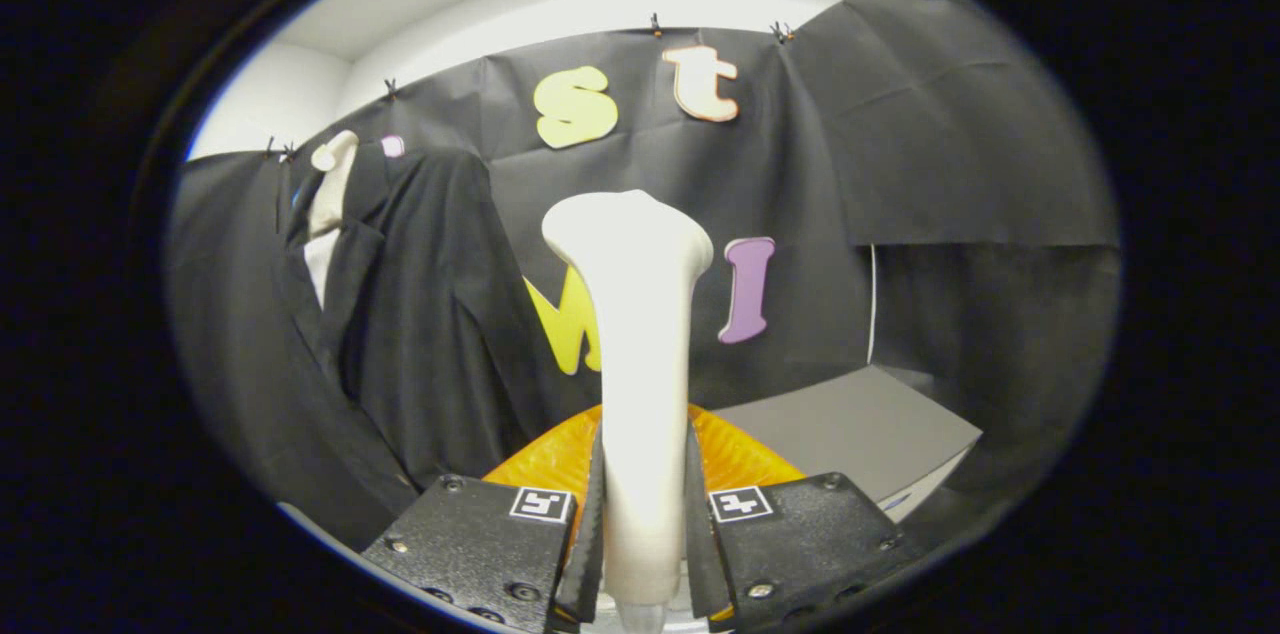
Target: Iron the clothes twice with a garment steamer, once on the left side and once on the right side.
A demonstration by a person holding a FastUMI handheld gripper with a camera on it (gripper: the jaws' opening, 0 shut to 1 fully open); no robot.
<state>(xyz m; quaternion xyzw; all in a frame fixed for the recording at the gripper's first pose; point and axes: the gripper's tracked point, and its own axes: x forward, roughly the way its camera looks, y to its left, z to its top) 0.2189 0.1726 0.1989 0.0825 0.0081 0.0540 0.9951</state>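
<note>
Steamer (635, 354) stood upright between the two fingers, its flared head rising well beyond them. Gripper (645, 524) was clamped on the steamer's handle, both fingers pressing its sides. Dark jacket (400, 334) hung on a pale hanger (332, 176) against the wall, left of the steamer and apart from it. An orange object (560, 459) lay just ahead of the fingers, mostly hidden behind the handle; its identity could not be determined. A grey box (860, 429) sat beyond the right finger.

Cream-white steamer (640, 354), plain black garment (420, 334) (white collar form (330, 189)), ribbed orange dish (745, 459).
</note>
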